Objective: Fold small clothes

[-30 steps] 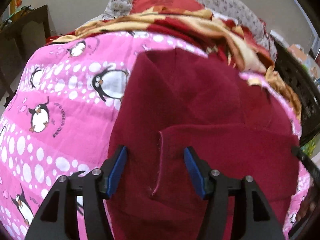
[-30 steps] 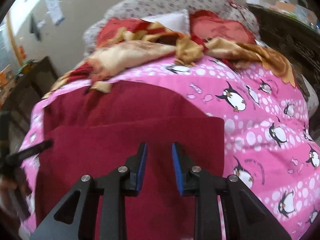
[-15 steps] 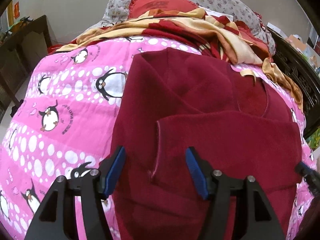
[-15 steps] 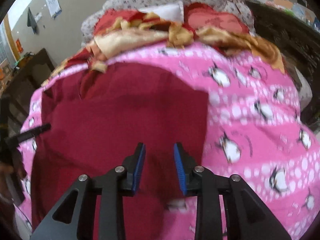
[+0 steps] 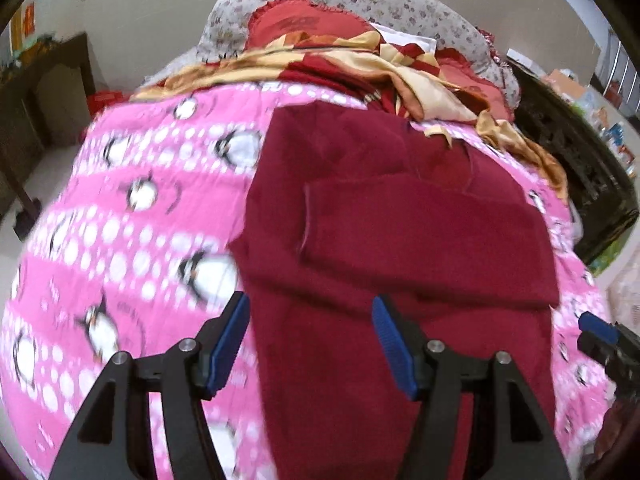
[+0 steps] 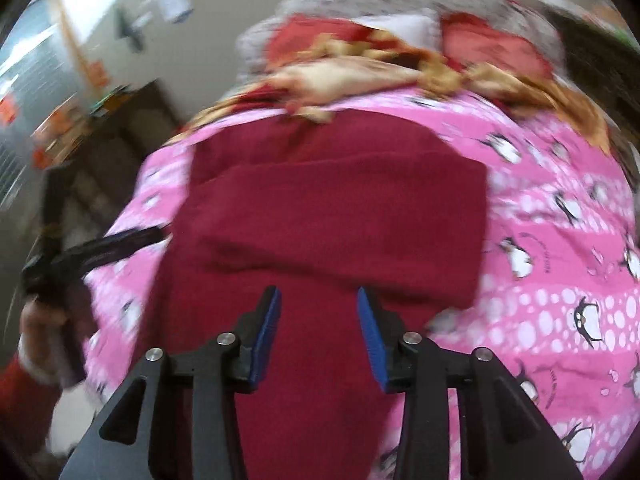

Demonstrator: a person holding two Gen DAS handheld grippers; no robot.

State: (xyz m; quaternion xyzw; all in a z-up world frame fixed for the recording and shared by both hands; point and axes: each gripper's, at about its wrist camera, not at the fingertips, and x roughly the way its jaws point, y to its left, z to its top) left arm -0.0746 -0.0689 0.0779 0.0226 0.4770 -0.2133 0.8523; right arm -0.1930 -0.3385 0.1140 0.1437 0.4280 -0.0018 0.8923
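Observation:
A dark red garment [image 5: 400, 248] lies on the pink penguin blanket [image 5: 140, 220], with one part folded across its middle as a flat band [image 5: 432, 240]. My left gripper [image 5: 310, 340] is open and empty, above the garment's near left edge. In the right wrist view the same garment [image 6: 332, 216] fills the centre. My right gripper [image 6: 318, 332] is open and empty, just above the garment's near part. Its blue tip also shows at the right edge of the left wrist view [image 5: 600, 330]. The left gripper shows at the left of the right wrist view [image 6: 100, 252].
A crumpled red and gold cloth [image 5: 360, 64] and floral pillows [image 5: 400, 4] lie at the far end of the bed. Dark wooden furniture stands at the left [image 5: 48, 92] and right [image 5: 576, 160] of the bed.
Both grippers have pulled back toward the near end of the bed. My right gripper has opened wider. The garment lies as before, with its band folded across.

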